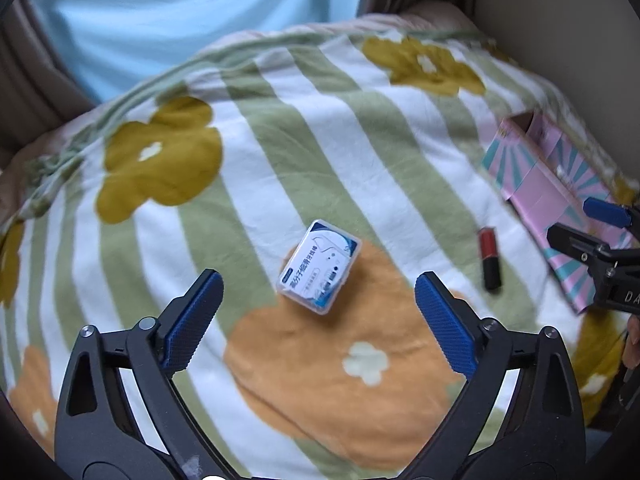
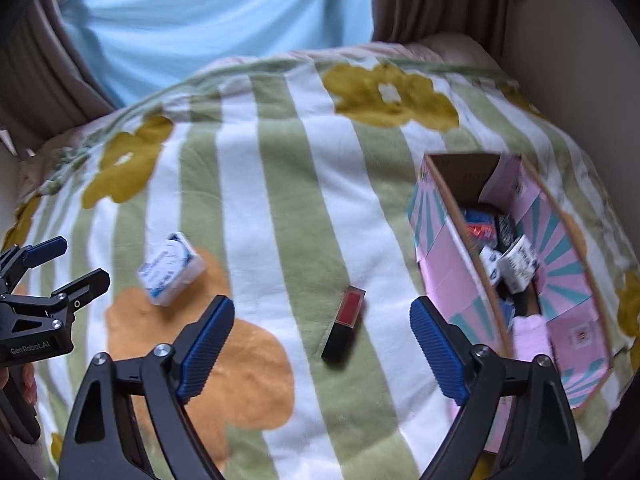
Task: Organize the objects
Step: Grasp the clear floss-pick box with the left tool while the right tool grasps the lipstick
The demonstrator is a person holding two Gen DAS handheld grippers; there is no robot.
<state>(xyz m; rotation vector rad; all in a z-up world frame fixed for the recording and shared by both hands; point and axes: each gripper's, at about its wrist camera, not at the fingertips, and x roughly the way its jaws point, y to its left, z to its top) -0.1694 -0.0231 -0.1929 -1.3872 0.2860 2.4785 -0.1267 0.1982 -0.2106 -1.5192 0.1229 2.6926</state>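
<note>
A clear plastic floss-pick case (image 1: 319,267) with a blue and white label lies on the flowered blanket, just ahead of my left gripper (image 1: 318,290), which is open with nothing between its blue pads. The same case (image 2: 171,269) shows at the left of the right wrist view. A red and black lipstick (image 2: 345,327) lies on the blanket between and just ahead of the fingers of my right gripper (image 2: 322,312), open and clear of it. The lipstick (image 1: 489,258) also appears right of the case. A pink and teal cardboard box (image 2: 448,276), open-topped, holds several small items.
The striped blanket (image 2: 280,184) with yellow and orange flowers covers a raised, rounded surface. A light blue cloth (image 2: 216,12) and brown curtains hang behind. A wall stands at the right. The box (image 1: 544,184) sits near the blanket's right edge.
</note>
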